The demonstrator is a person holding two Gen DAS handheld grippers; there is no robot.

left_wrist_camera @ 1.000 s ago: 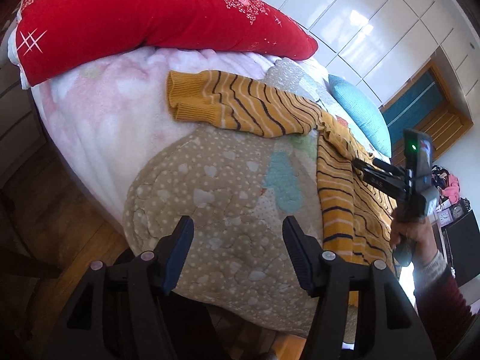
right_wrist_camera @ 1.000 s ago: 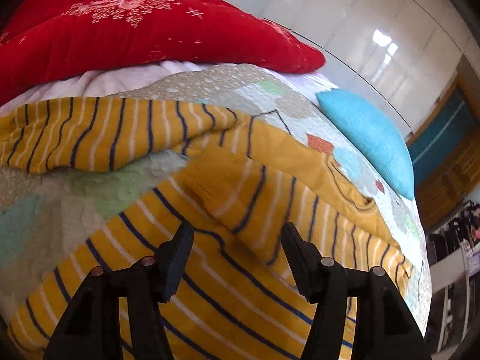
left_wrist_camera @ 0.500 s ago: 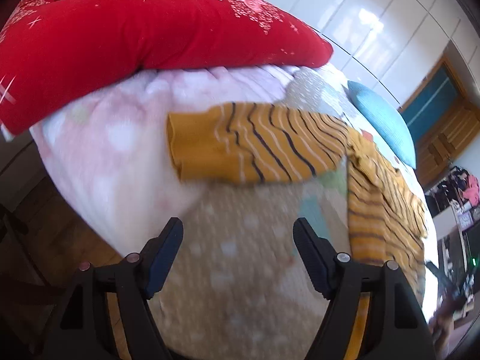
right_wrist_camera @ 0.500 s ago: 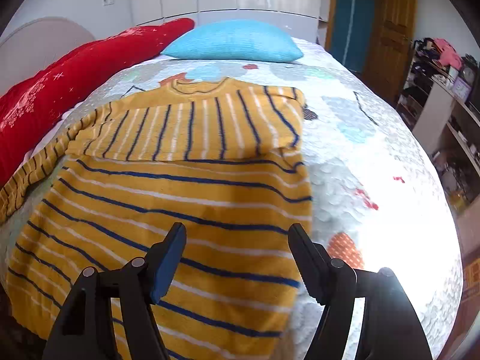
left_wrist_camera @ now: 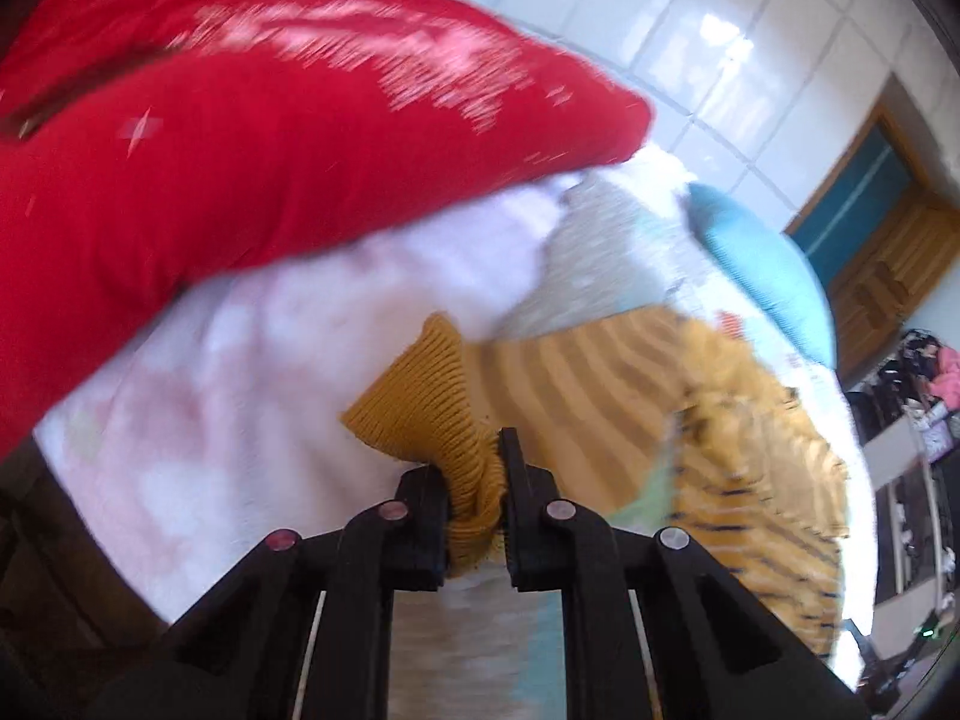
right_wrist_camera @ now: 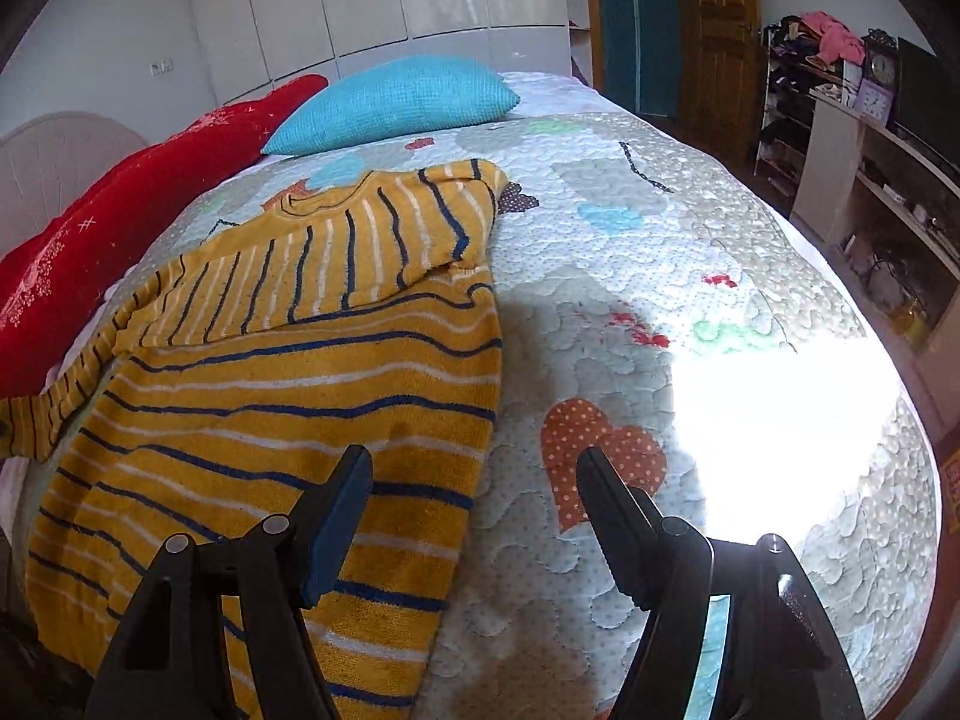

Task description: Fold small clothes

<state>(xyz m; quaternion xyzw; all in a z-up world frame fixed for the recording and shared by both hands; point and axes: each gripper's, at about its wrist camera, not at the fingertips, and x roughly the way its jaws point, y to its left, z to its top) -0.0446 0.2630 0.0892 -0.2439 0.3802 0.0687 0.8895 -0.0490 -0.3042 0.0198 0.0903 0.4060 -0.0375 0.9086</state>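
Observation:
A small yellow sweater with dark blue and white stripes [right_wrist_camera: 300, 396] lies flat on the quilted bed. One sleeve is folded across its chest [right_wrist_camera: 336, 264]. The other sleeve [left_wrist_camera: 576, 384] stretches out to the side. My left gripper [left_wrist_camera: 474, 480] is shut on that sleeve's ribbed cuff [left_wrist_camera: 432, 396], and the cuff bunches between the jaws. My right gripper [right_wrist_camera: 474, 480] is open and empty, above the sweater's lower right edge, with its left finger over the fabric and its right finger over the quilt.
A red cushion [left_wrist_camera: 240, 138] lies along the bed's side, and it also shows in the right wrist view [right_wrist_camera: 120, 228]. A turquoise pillow [right_wrist_camera: 396, 102] sits at the head. The patchwork quilt [right_wrist_camera: 690, 300] spreads to the right. Shelves and a clock [right_wrist_camera: 876, 72] stand at the far right.
My left gripper has moved forward to the outstretched sleeve and shut on its cuff. My right gripper has pulled back from the folded sleeve toward the hem and stayed open.

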